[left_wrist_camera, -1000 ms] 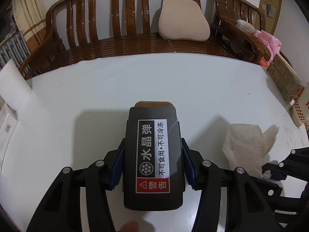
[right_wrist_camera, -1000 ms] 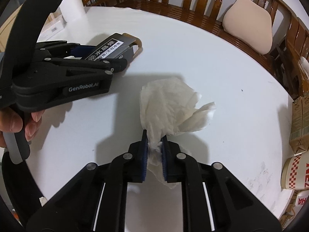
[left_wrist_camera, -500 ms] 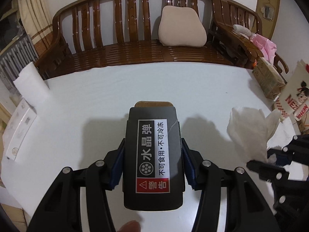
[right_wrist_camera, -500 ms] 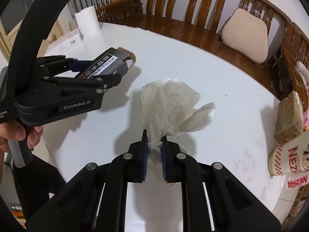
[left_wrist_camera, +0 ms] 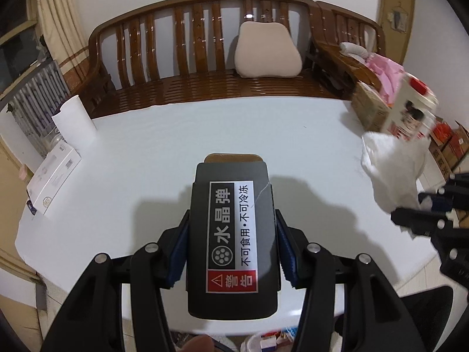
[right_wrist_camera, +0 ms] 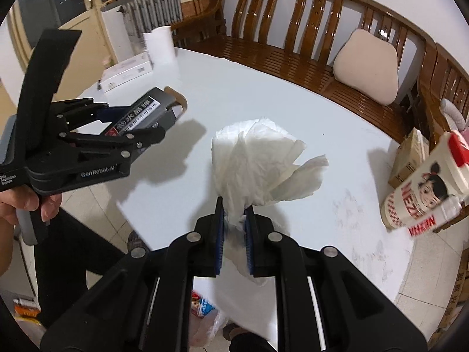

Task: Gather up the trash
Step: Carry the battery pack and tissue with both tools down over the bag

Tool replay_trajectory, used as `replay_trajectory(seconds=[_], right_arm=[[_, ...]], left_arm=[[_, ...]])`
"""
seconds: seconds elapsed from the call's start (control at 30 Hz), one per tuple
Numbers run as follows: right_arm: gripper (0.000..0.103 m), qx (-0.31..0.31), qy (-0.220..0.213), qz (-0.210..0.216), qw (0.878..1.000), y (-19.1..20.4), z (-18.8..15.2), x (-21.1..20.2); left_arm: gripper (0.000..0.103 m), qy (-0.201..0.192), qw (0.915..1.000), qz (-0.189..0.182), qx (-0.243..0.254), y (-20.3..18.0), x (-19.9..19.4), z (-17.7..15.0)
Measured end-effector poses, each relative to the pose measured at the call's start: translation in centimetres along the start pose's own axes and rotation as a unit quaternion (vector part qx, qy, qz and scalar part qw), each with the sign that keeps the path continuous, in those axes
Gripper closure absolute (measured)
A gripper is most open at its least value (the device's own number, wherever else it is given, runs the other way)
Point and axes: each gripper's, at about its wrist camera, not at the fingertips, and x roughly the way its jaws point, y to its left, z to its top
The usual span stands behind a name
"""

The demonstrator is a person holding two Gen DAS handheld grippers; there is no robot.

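My left gripper (left_wrist_camera: 231, 246) is shut on a dark grey box (left_wrist_camera: 233, 234) with a white, black and red warning label, held in the air above the white table (left_wrist_camera: 205, 135). It also shows in the right wrist view (right_wrist_camera: 146, 114) at the left. My right gripper (right_wrist_camera: 234, 220) is shut on a crumpled white tissue (right_wrist_camera: 255, 170), held above the table's near edge. The tissue also shows in the left wrist view (left_wrist_camera: 390, 173) at the right. A plastic bag with wrappers (right_wrist_camera: 205, 319) lies on the floor below the table edge.
A paper towel roll (left_wrist_camera: 73, 123) and a flat white box (left_wrist_camera: 52, 182) stand at the table's left. A printed paper cup (right_wrist_camera: 425, 187) and a cardboard box (left_wrist_camera: 372, 108) are at the right edge. A wooden bench (left_wrist_camera: 205, 82) with a beige cushion (left_wrist_camera: 266, 50) stands behind.
Both grippers have risen and pulled back from the table with their loads. More of the table, its near edge and the floor below now show.
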Motion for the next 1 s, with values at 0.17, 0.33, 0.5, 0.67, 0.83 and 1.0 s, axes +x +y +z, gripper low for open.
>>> replay_trajectory(seconds=[0.17, 0.33, 0.5, 0.67, 0.83, 1.0], right_arm=[[0.091, -0.013, -0.007, 0.006, 1.0, 1.1, -2.4, -3.2], [0.091, -0.028, -0.007, 0.011, 1.0, 2.8, -5.5, -6.0], [0.091, -0.041, 0.001, 0.019, 0.999, 4.8, -8.6, -7.3], [0.091, -0.043, 0.016, 0.029, 0.999, 6.4, -11.6, -7.1], [0.091, -0.035, 0.037, 0.04, 0.998, 7.6, -14.1, -5.7], [0.091, -0.03, 0.058, 0.047, 0.997, 8.6, -16.4, -3.7]], left_arm=[[0.052, -0.008, 0.9999, -0.011, 0.007, -1.5, -3.2, -2.7], [0.052, -0.017, 0.9994, -0.02, 0.023, -2.5, -6.3, -5.8], [0.052, -0.01, 0.999, -0.025, 0.036, -3.2, -8.1, -9.6], [0.052, 0.008, 0.9986, -0.037, 0.039, -4.5, -8.6, -13.8], [0.052, 0.038, 0.9972, -0.061, 0.023, -5.2, -7.1, -17.6], [0.052, 0.069, 0.9948, -0.075, -0.001, -5.7, -5.0, -21.1]])
